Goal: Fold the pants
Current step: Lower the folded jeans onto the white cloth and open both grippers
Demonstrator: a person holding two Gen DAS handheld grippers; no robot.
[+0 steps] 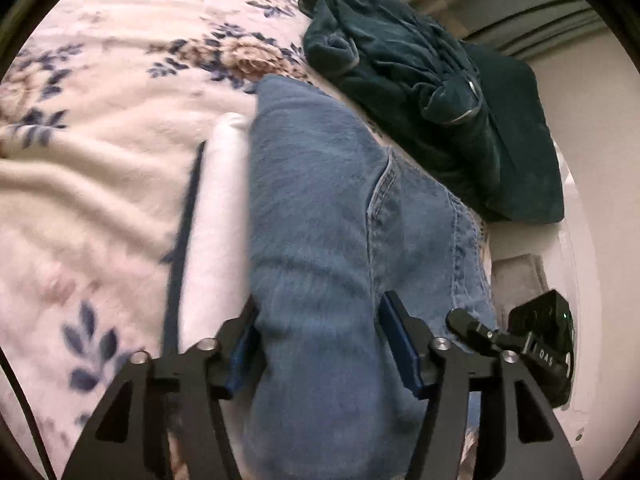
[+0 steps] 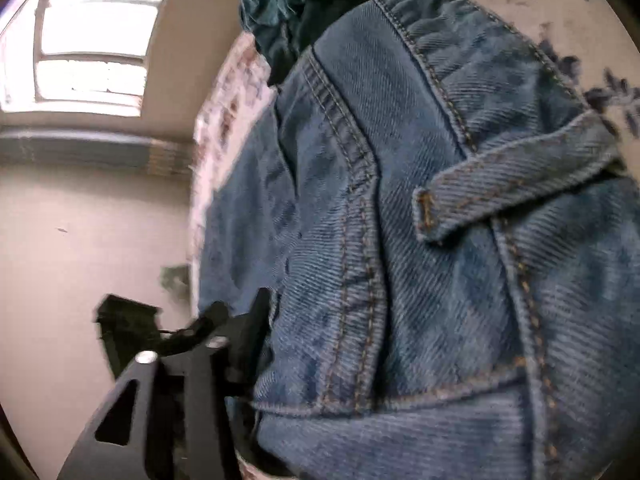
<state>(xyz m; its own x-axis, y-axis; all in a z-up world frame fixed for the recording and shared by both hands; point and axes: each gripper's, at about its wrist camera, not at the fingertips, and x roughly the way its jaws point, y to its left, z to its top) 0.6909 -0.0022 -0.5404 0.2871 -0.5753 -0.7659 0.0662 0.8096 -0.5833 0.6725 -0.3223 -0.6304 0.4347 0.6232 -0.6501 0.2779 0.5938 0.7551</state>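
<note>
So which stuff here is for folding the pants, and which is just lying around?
For the job:
jeans
left gripper
right gripper

Just lying about:
dark green clothes
dark cushion
white roll
flowery blanket, under it all
window

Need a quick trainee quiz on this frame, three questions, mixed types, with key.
1. What lies between the fingers of the left gripper? A) blue jeans B) a red shirt C) a striped towel
2. True or false: the bed cover is plain, with no pattern.
3. Fill in: in the right wrist view, the denim strap sewn across the jeans is a belt ____.

Key: 1 A; 2 false, it is floral; 3 loop.
</note>
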